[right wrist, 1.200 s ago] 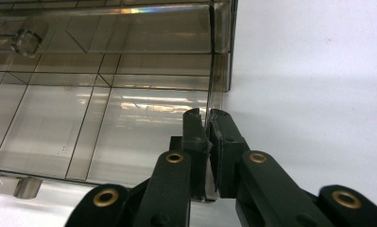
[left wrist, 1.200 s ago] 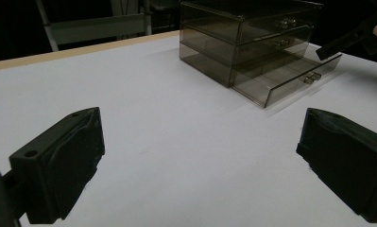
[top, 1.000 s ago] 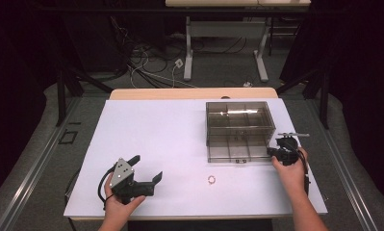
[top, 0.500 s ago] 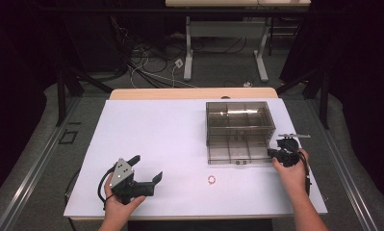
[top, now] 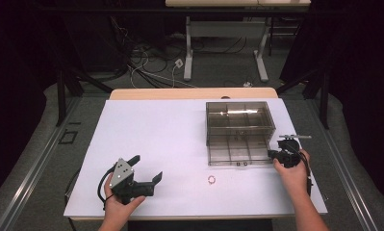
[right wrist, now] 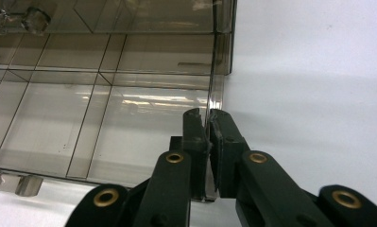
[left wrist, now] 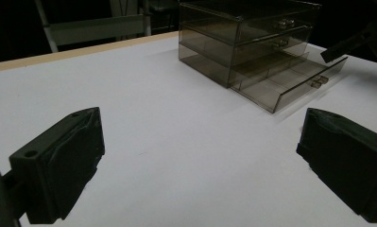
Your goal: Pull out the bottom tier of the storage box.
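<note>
Dark room all around, cables (top: pixel 146 62) on the floor past the far edge, and a big white table (top: pixel 170 139) lit up in the middle.

Starting at the right gripper (right wrist: pixel 208 118): its two black jaws are pinched nearly together on the right side wall of the pulled-out bottom drawer (right wrist: pixel 106 123), one jaw inside the drawer and one outside, so the thin clear wall sits between the pads. From the high view that same right gripper (top: pixel 274 155) is at the drawer's front right corner, with the person's right hand (top: pixel 291 171) wrapped around it.

That drawer belongs to a smoky see-through drawer box (top: pixel 238 126) on the right half of the table. It has stacked drawers, the lowest one slid out toward the person, with dividers making compartments inside and small clear knobs (left wrist: pixel 320 81) on the front.

Left gripper (left wrist: pixel 195 146) is well apart from all that, near the front left of the table, jaws spread wide with nothing but bare tabletop between them. The left hand (top: pixel 120 202) holds it low, pointing roughly toward the box.

Also a tiny ring-shaped thing (top: pixel 211 179) lies on the table just in front of the drawer, between the two grippers; can't tell what it is.
</note>
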{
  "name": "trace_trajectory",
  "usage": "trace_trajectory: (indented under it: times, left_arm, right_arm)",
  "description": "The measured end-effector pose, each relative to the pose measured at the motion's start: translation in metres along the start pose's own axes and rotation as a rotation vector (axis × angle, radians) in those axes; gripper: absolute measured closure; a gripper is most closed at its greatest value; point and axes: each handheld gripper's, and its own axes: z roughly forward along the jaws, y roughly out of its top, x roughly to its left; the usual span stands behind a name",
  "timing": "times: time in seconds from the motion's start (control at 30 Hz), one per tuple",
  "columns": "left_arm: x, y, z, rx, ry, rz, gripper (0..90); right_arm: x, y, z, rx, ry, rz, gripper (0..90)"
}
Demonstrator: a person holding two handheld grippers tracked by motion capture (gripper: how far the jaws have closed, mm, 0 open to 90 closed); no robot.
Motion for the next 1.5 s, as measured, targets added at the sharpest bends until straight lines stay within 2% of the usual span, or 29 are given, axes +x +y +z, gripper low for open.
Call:
trace_trajectory:
  times: [0.03, 0.1, 0.3, 0.53, 0.8, 0.87, 1.1, 1.27, 1.5]
  left_arm:
    - [0.0, 0.0, 0.0, 0.0, 0.0, 0.0, 1.4]
    - [0.0, 0.0, 0.0, 0.0, 0.0, 0.0, 1.4]
    - [0.0, 0.0, 0.0, 0.0, 0.0, 0.001, 1.4]
    - [0.0, 0.0, 0.0, 0.0, 0.0, 0.002, 1.4]
    - [0.0, 0.0, 0.0, 0.001, 0.0, 0.001, 1.4]
    - [0.0, 0.0, 0.001, 0.001, -0.001, 0.0, 1.4]
    - [0.001, 0.0, 0.001, 0.003, 0.001, 0.003, 1.4]
    - [0.002, 0.0, 0.001, -0.004, 0.007, -0.005, 1.4]
    - [0.003, 0.0, 0.001, 0.002, -0.001, -0.004, 1.4]
  right_arm:
    - [-0.001, 0.0, 0.0, 0.003, -0.006, -0.009, 86.1]
    - [0.001, 0.0, -0.001, 0.007, -0.001, 0.015, 86.1]
    - [0.0, -0.001, -0.001, 0.009, 0.0, 0.014, 86.2]
    - [0.002, -0.002, 0.0, 0.006, -0.02, -0.009, 85.8]
    - [0.008, -0.001, -0.007, -0.037, -0.001, -0.012, 71.7]
    - [0.009, 0.0, -0.008, -0.052, -0.002, -0.026, 69.1]
    - [0.012, 0.002, -0.013, -0.074, 0.03, -0.027, 62.9]
    - [0.019, 0.002, -0.015, -0.088, 0.033, -0.054, 59.2]
    - [0.031, 0.003, -0.018, -0.128, 0.04, -0.12, 52.9]
